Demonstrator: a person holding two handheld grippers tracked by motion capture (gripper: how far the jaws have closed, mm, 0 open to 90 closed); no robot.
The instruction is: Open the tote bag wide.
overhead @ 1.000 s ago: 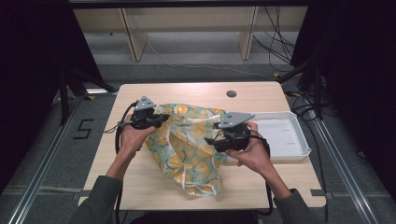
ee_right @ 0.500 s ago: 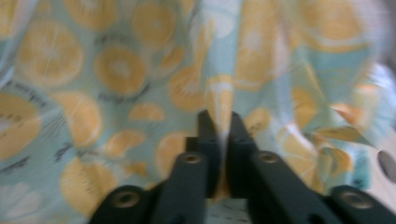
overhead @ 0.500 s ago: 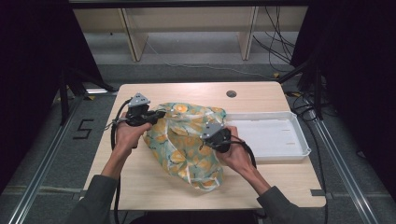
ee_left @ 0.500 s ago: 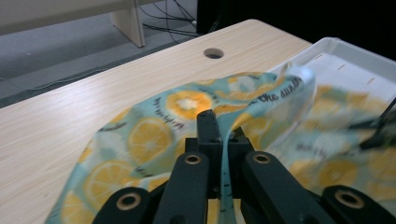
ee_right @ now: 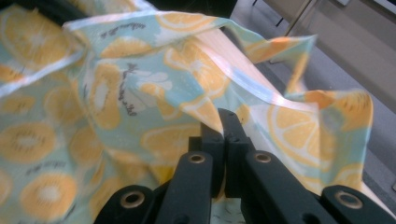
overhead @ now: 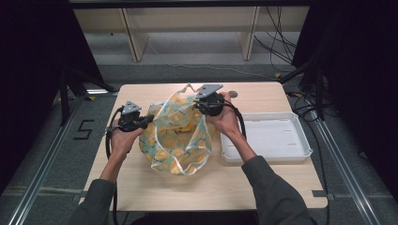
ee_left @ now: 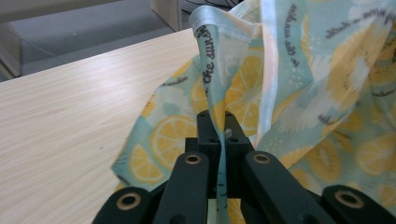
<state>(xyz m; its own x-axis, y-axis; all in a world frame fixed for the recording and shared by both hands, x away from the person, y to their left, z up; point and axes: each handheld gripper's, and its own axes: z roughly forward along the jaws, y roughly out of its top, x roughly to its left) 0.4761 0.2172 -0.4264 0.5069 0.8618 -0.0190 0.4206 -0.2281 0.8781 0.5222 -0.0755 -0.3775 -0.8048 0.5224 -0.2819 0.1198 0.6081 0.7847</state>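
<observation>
A light-blue cloth (overhead: 177, 137) printed with yellow lemon slices lies bunched at the middle of the wooden table (overhead: 263, 187). My left gripper (overhead: 148, 121) is at its left side, shut on a folded edge of the cloth (ee_left: 211, 56), which rises between the black jaws of the left gripper (ee_left: 216, 125). My right gripper (overhead: 198, 104) holds the cloth's far right edge lifted off the table. In the right gripper view the jaws of the right gripper (ee_right: 223, 122) are pressed together on a fold of the cloth (ee_right: 140, 93).
A shallow white tray (overhead: 300, 140) sits on the table right of the cloth, close to my right forearm. A round hole (overhead: 233, 94) marks the table's far edge. Cables trail from both grippers, and shelving stands on the floor beyond.
My right gripper moved left onto the cloth, then swung toward the table's far side, pulling that edge up. The left gripper drifted slightly left, keeping hold of its edge.
</observation>
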